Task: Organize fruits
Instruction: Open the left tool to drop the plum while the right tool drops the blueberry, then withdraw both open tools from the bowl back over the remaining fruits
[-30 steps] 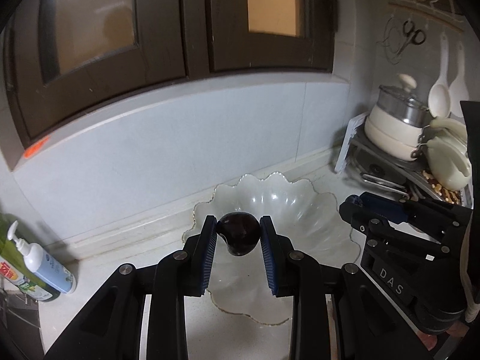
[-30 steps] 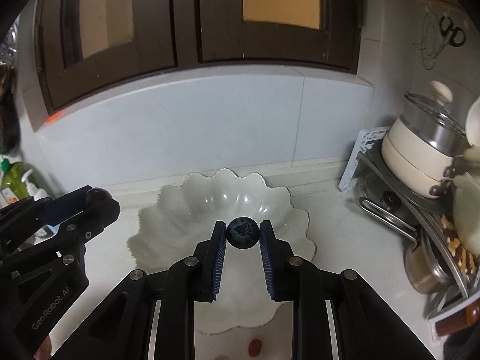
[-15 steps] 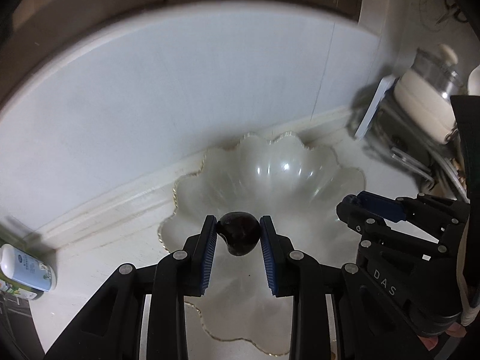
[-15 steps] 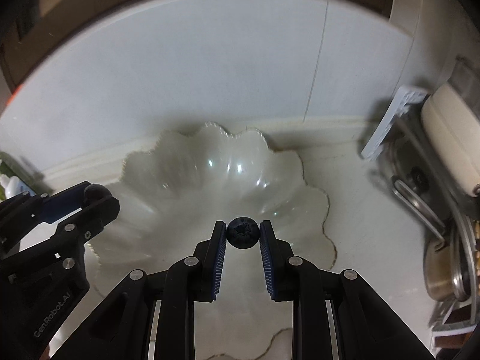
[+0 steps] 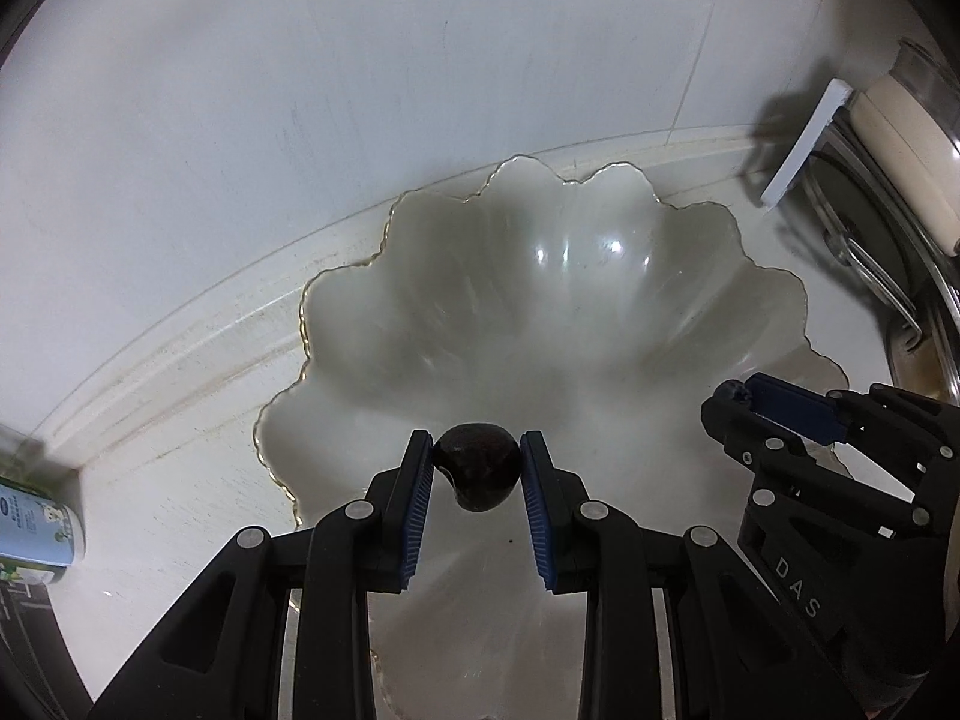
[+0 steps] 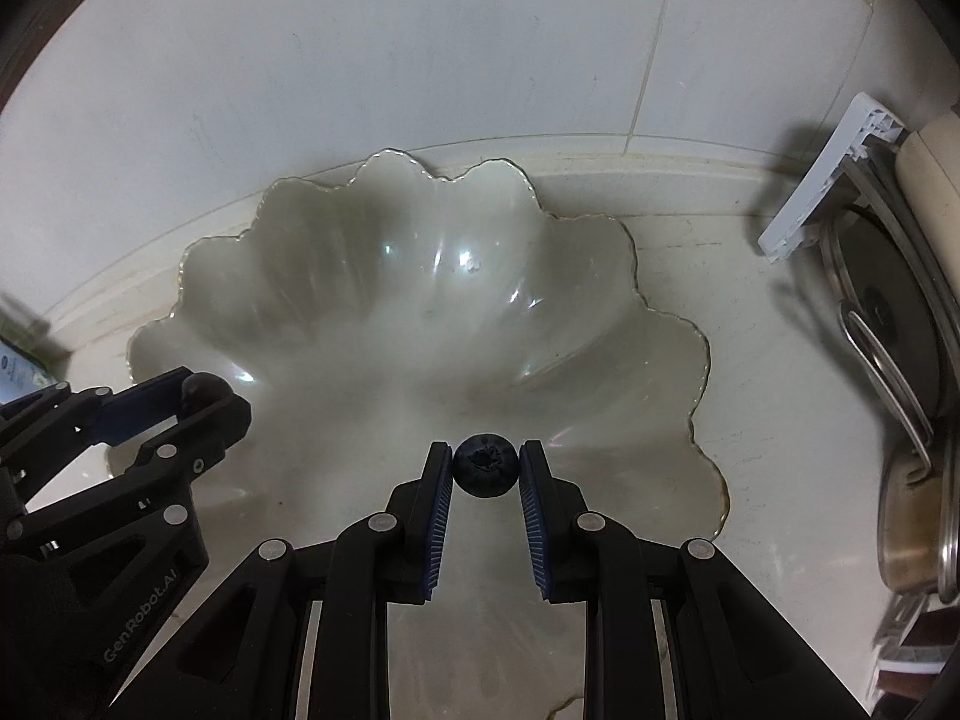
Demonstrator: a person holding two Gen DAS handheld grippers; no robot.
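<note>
With the left hand-held gripper (image 5: 477,468) pinching a cherry (image 5: 477,467) and the right hand-held gripper (image 6: 485,474) pinching a blueberry (image 6: 485,473), both hanging over the bowl (image 5: 600,276), I'd lower each close to the bottom before spreading, so neither rolls out.

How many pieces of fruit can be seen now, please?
2. A dark cherry is clamped in the left gripper, a blueberry in the right gripper, both over the scalloped bowl; others may be hidden.
</note>
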